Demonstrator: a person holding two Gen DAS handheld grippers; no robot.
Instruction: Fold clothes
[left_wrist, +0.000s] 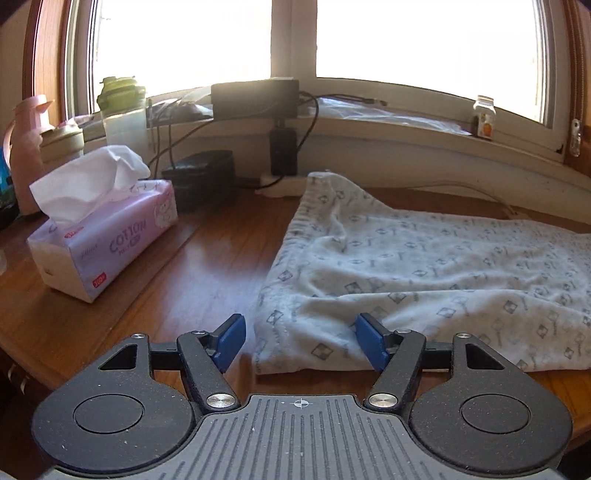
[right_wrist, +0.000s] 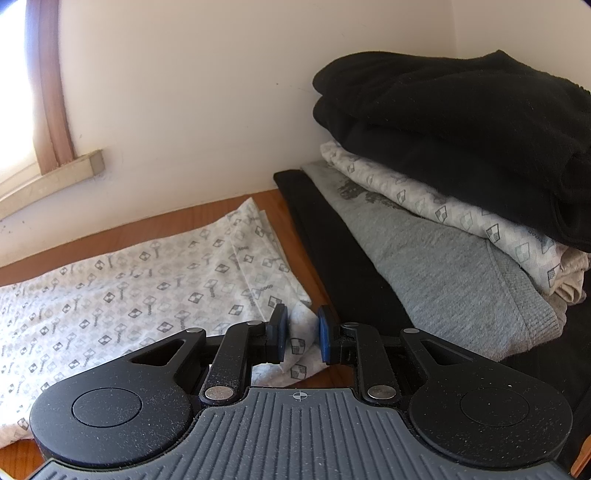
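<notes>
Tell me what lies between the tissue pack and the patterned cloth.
Only bare wooden table lies between the tissue pack and the patterned cloth. The left wrist view shows it.

**Where the two wrist cams are looking**

Both are fisheyes sitting right behind their claws, low over the counter (left_wrist: 207, 266), tipped down a bit. The left cam faces the window (left_wrist: 424, 40) and sill, with the tissue box (left_wrist: 103, 240) off to its left and the patterned cloth (left_wrist: 424, 280) close in front on the right. The right cam faces a plain wall (right_wrist: 203, 92) and corner, with the pile of clothes (right_wrist: 461, 166) near on its right. Both views share the patterned cloth and the counter.
</notes>
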